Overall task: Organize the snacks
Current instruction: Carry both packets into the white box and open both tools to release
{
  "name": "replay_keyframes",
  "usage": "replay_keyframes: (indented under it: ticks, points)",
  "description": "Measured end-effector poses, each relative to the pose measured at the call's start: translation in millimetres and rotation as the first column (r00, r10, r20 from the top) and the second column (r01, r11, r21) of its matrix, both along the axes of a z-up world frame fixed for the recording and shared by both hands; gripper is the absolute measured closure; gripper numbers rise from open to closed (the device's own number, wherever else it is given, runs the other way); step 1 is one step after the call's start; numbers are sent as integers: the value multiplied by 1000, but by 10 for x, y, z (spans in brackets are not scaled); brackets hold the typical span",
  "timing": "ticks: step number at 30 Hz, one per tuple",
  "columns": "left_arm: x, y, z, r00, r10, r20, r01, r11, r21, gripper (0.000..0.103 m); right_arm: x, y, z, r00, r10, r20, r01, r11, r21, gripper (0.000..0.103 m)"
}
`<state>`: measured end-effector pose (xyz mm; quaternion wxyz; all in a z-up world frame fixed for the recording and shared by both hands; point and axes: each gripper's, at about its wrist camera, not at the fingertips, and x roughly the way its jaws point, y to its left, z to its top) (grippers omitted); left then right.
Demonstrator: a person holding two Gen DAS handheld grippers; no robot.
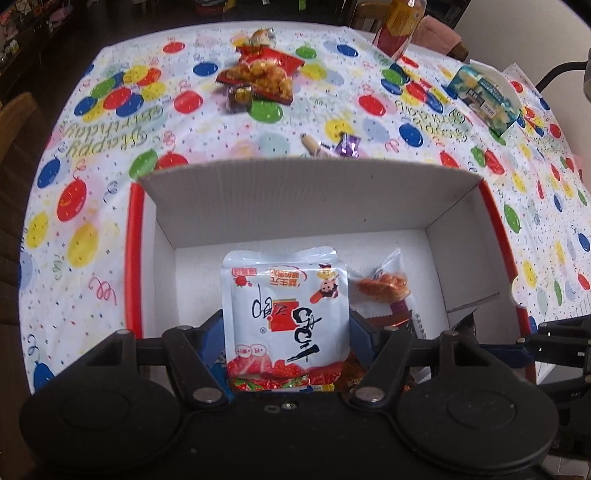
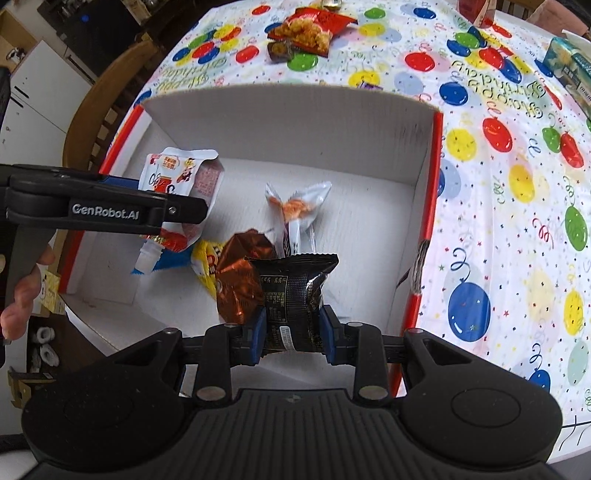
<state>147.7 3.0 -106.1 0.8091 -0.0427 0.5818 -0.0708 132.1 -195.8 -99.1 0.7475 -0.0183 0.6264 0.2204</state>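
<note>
- Left gripper (image 1: 286, 328) is clamped on a white pouch (image 1: 286, 306) with red print, holding it by both side edges over the open box (image 1: 295, 199).
- From the right wrist view that same pouch (image 2: 177, 192) hangs above the box's left part, spout end pointing down, with the left gripper (image 2: 173, 210) coming in from the side and a bit of a hand (image 2: 22, 295) behind it.
- Right gripper (image 2: 291, 325) is closed on a black packet (image 2: 291, 295), pinched between the blue pads (image 2: 258, 328), also above the box interior.
- Just left of the black packet and touching it: a crumpled brown wrapper (image 2: 236, 280). Left of that, a yellow packet (image 2: 205, 266) lies on the box floor.
- Ahead of the right gripper, a clear-and-white wrapper with an orange snack (image 2: 295, 210) sits near the middle of the box floor. In the left view it's just right of the pouch (image 1: 384, 286).
- Beyond the box's far wall, on the balloon tablecloth (image 1: 92, 221): a red bag of fried snacks (image 1: 258, 75), a small purple candy (image 1: 347, 146), and a blue box (image 1: 484, 96) off to the right.
- A bottle (image 1: 397, 26) stands at the far table edge.
</note>
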Motion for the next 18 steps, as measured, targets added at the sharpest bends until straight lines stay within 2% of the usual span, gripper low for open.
replay_keyframes:
  ticks: [15,17,18]
  points:
    - [-7,-33,-129,999,2,-41,-3,1000,-13,36,12,-8,-27,1000,6,-2,-6,1000,1,72]
    - [-3,-22,-133,999,10,-46,-11,1000,-17,36,26,-18,-16,1000,4,-1,-4,1000,4,68]
    - [-1,-14,-130,999,14,-49,-15,1000,-18,36,34,-24,0,1000,1,1,-1,1000,9,63]
